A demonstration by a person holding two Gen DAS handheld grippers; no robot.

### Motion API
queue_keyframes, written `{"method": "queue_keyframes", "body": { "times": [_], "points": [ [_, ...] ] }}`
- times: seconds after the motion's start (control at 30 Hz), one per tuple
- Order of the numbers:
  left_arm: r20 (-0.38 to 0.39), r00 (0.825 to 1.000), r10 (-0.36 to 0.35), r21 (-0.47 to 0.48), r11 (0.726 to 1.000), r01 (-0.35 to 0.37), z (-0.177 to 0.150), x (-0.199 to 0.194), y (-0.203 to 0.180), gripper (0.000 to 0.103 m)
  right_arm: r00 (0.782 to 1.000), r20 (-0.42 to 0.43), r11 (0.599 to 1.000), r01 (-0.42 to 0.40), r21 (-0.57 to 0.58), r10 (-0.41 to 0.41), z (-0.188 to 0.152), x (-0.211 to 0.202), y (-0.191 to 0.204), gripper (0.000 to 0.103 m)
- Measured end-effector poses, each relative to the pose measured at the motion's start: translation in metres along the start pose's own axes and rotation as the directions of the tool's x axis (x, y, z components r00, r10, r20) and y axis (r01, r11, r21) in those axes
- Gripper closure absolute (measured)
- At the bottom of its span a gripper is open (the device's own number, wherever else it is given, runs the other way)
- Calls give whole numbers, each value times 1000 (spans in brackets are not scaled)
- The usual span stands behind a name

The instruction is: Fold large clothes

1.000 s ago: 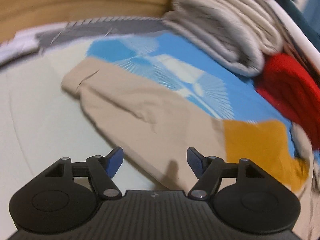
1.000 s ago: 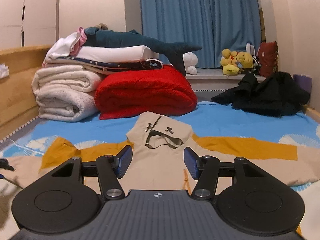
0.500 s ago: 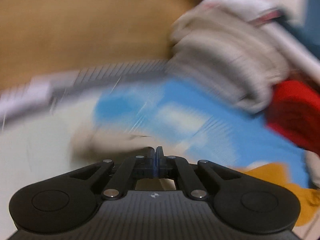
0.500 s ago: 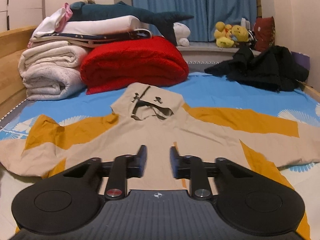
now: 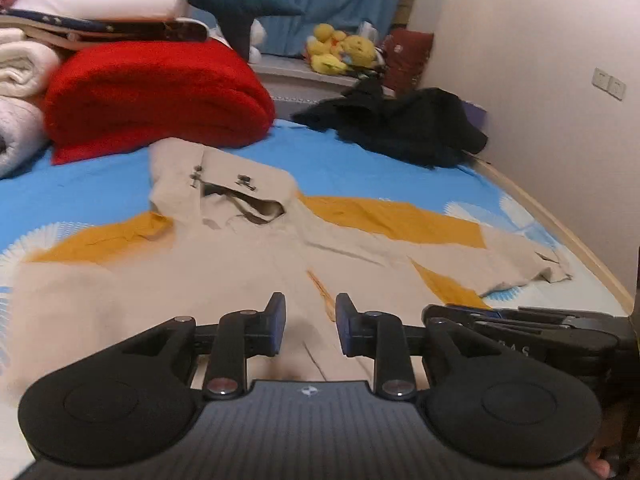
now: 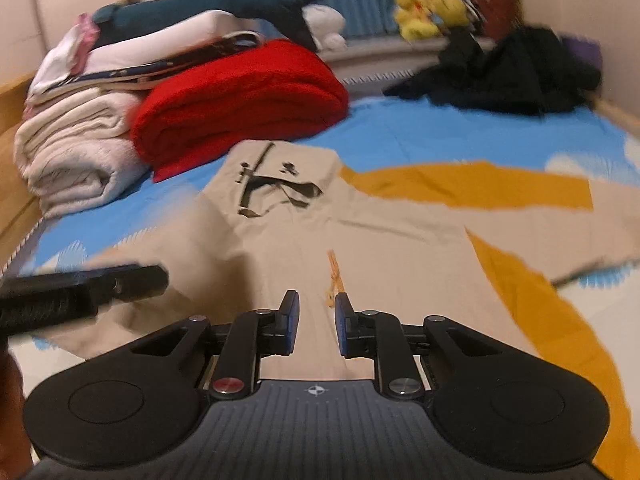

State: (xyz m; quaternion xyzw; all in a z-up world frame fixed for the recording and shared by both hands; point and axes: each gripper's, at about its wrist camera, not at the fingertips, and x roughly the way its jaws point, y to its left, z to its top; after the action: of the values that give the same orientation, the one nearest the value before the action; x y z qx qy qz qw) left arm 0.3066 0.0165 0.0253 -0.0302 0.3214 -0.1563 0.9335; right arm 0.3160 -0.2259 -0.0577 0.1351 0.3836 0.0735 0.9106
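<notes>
beige hoodie point(image 5: 248, 264) with mustard panels, blue sheet point(image 5: 80, 192) with white fans, red blanket point(image 5: 156, 88)

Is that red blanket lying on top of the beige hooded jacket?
No: in the left wrist view the folded red blanket sits on the blue sheet beyond the hooded jacket, with a strip of sheet between them.

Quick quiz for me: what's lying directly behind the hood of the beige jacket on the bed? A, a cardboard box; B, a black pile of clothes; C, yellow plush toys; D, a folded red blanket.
D: the folded red blanket sits just past the hood of the jacket; the black clothes lie off to the right and the yellow plush toys are on the far ledge.
</notes>
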Motion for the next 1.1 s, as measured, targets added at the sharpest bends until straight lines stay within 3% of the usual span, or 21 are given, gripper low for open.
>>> {"method": "queue_keyframes", "body": {
  "times": [0.07,0.1,0.17,0.23,0.33,0.43,0.47,0.5,0.53,0.57,0.67,0.73,0.87,1.1],
  "points": [
    [41,996,80,-33,996,-78,10,-19,14,69,1000,-14,999,-6,48,6,4,3,-7,83],
    [63,986,156,-92,984,-150,15,-34,27,66,1000,-19,997,-11,70,12,6,4,-10,83],
    [31,955,296,-228,932,-282,19,-53,51,66,1000,-19,995,-18,95,20,8,5,-14,83],
    [-6,924,381,-307,879,-365,13,-65,66,66,999,-16,995,-29,97,30,9,4,-14,84],
    [-4,882,471,-290,844,-451,-14,-66,76,66,998,-9,996,-55,67,56,7,5,-9,90],
    [-139,868,477,-249,831,-497,-30,-30,88,66,997,-16,997,-70,19,70,3,7,-1,90],
    [-170,873,458,-294,821,-488,-32,-23,95,66,997,-26,997,-74,5,74,0,9,3,89],
    [-178,888,424,-339,821,-460,-33,-23,101,66,996,-37,997,-79,-3,79,-2,12,5,89],
    [-170,908,383,-389,820,-419,-30,-26,108,66,995,-48,996,-87,-11,87,-5,16,9,89],
    [-157,913,375,-400,822,-406,-31,-32,112,66,994,-56,995,-93,-23,91,-7,19,13,89],
    [-134,897,422,-342,830,-442,-21,-37,117,64,990,-91,990,-114,-82,106,-15,35,27,85],
    [-144,891,430,-362,815,-452,-22,-34,128,62,988,-107,982,-130,-134,116,-20,44,36,81],
    [-199,893,404,-426,785,-450,-26,-26,148,62,985,-137,956,-139,-259,106,-33,67,56,70],
    [-200,903,382,-438,789,-431,-21,-21,156,62,979,-191,921,-138,-363,71,-55,99,77,58]
  ]
}}
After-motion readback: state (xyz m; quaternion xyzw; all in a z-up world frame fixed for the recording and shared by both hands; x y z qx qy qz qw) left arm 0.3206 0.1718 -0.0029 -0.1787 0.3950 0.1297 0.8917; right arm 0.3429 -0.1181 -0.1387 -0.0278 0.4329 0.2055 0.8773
